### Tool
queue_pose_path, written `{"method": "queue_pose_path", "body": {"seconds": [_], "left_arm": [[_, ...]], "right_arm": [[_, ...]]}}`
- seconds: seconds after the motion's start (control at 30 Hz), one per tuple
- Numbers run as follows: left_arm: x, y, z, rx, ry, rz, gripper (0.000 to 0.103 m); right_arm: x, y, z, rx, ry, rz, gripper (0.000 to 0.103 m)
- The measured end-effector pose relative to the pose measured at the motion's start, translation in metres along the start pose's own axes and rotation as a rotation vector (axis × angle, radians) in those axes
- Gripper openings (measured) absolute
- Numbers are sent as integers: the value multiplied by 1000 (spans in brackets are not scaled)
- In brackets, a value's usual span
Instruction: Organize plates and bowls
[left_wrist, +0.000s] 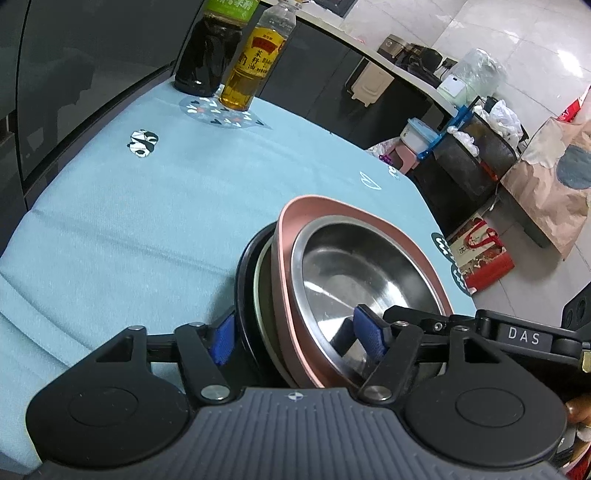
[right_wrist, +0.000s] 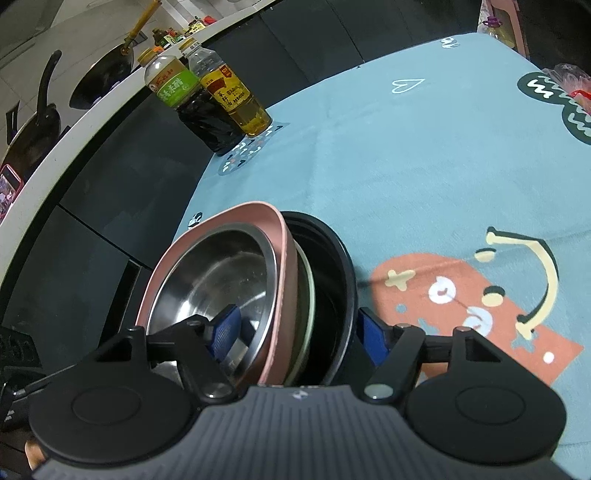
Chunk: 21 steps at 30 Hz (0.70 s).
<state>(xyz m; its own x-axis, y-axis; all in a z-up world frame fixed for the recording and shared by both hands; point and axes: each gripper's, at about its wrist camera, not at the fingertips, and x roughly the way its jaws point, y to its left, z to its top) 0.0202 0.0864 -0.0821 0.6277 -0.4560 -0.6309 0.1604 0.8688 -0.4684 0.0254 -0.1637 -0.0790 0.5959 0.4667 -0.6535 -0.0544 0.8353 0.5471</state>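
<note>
A nested stack stands on edge between my grippers: a steel bowl inside a pink dish, then a pale green plate and a black dish. My left gripper is shut on the stack, one blue pad inside the steel bowl, the other on the black dish's back. In the right wrist view my right gripper clamps the same stack: steel bowl, pink dish, green plate, black dish. The stack is held over the light blue tablecloth.
A dark vinegar bottle and a yellow oil bottle stand at the table's far edge, also in the right wrist view. Black cabinets and a counter with woks lie beyond. Bags and a bin stand on the floor.
</note>
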Motion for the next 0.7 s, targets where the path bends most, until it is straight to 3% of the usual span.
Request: {"method": "queue_pose_path", "body": {"seconds": [0.23, 0.7], "left_arm": [[-2, -10, -1, 22, -6, 34, 62], [5, -24, 11, 46, -17, 34, 61]], "right_arm": [[0, 15, -4, -66, -14, -37, 56], [-4, 11, 12, -57, -47, -55, 55]]}}
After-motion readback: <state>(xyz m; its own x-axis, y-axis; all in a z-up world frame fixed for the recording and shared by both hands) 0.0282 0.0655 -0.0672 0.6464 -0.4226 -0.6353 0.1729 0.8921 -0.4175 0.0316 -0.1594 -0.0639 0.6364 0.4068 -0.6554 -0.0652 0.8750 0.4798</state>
